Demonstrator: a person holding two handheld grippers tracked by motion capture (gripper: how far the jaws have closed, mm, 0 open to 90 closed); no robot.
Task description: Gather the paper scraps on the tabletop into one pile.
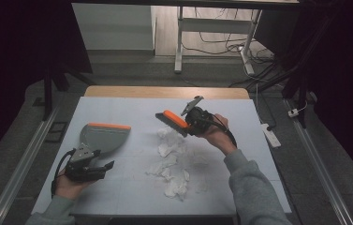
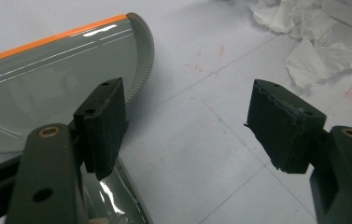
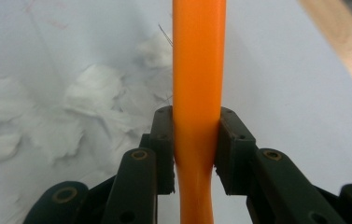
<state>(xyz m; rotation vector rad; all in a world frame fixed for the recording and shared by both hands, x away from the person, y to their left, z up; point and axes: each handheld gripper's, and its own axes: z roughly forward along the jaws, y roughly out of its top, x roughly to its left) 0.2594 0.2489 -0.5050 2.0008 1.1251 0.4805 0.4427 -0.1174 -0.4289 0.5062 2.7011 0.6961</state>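
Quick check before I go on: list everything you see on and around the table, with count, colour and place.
Dustpan: one, grey with orange edge, table's left part, ahead of the left gripper.
Brush: one, orange handle, dark bristles, held over the table's middle.
Paper scraps: a loose pile, white, table's middle.
Table: one, pale blue top with a wooden far edge.
Power strip: one, white, on the floor to the right.
Left gripper: black, jaws apart, nothing between them.
Right gripper: black, clamped on the brush handle.

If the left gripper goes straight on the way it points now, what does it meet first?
Probably bare table: between the open left gripper's fingers lies empty surface. The grey dustpan sits just to one side, the torn tissue farther off to the other. Depth is hard to judge.
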